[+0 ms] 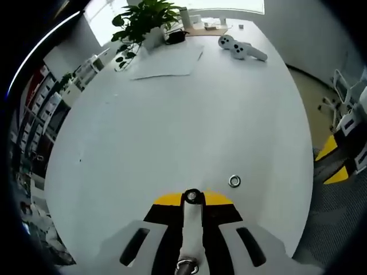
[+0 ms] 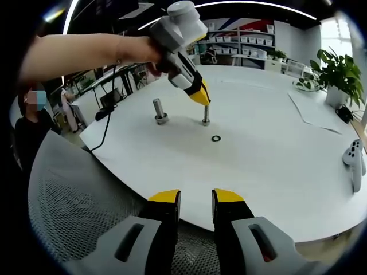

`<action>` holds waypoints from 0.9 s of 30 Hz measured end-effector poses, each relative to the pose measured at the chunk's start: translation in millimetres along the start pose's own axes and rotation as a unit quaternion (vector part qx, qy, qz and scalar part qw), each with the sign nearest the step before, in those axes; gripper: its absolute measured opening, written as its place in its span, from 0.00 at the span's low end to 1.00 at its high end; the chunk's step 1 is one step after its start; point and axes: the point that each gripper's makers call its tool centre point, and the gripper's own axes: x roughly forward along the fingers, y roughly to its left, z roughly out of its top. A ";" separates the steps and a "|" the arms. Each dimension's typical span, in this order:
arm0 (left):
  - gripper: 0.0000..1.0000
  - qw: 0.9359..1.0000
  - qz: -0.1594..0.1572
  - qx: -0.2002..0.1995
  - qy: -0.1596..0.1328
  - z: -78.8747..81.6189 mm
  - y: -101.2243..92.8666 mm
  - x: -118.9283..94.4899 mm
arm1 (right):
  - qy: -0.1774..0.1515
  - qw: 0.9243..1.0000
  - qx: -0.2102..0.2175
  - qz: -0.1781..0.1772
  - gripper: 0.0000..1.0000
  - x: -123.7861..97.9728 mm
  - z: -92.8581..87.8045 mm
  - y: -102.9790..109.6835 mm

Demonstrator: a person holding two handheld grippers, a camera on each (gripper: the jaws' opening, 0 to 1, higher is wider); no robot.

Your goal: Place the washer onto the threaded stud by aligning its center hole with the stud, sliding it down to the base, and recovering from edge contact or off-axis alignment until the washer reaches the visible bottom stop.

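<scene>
Yellow-tipped jaws of the left claw are seen closed on a threaded stud, whose top shows end-on between the tips in the left gripper view. Just beyond and to the right of them, the washer lies flat on the white surface, close to the stud but apart from it. Farther off, a sheet of paper, a potted plant and a white controller rest near the far edge.

In the right gripper view, the right claw is held with its jaws parted and nothing between them, hanging over the near edge of the surface above a grey mesh chair back. Across the surface, the left claw is held by a hand and pinches the upright stud, which stands on the surface. The washer lies just in front of the stud. A second upright post stands to the left of it, well apart from the washer.
</scene>
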 end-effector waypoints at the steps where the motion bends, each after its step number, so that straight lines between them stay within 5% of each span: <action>1: 0.08 1.000 0.000 0.000 0.000 -0.3 0.5 -0.2 | 0.000 1.000 0.000 0.000 0.24 0.0 0.1 0.0; 11: 0.08 0.999 -0.024 -0.002 0.045 -15.6 -6.0 1.4 | -0.001 1.000 -0.001 0.002 0.24 0.4 0.5 0.5; 27: 0.09 0.997 -0.036 -0.016 0.068 -33.1 -8.3 29.8 | 0.001 1.000 -0.002 0.003 0.24 0.1 -0.1 0.9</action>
